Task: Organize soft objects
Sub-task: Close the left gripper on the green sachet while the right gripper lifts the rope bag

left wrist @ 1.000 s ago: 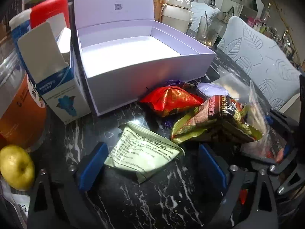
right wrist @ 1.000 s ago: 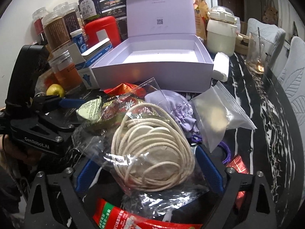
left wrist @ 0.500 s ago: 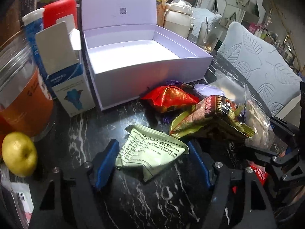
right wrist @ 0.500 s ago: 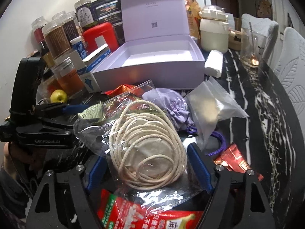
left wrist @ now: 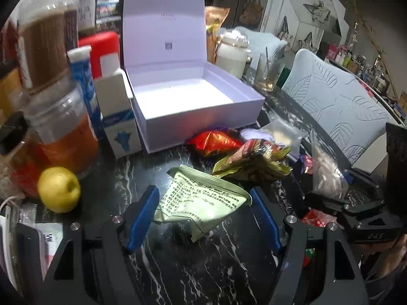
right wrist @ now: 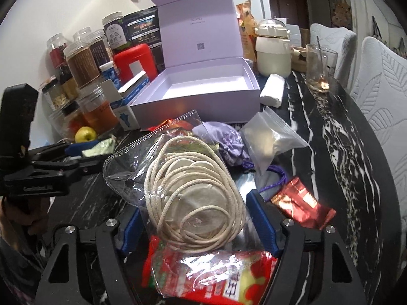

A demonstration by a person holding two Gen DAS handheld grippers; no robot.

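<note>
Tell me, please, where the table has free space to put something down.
The open lilac box is bare inside. Bare marble table runs along the edge by the chairs, from the glass toward the red foil packet. Crowded: the jars beside the box, and the heap of packets before it.

Dim indoor light, glare on the clear bag (right wrist: pixel 178 167), fisheye bending and black vignette at edges, slight blur.
</note>
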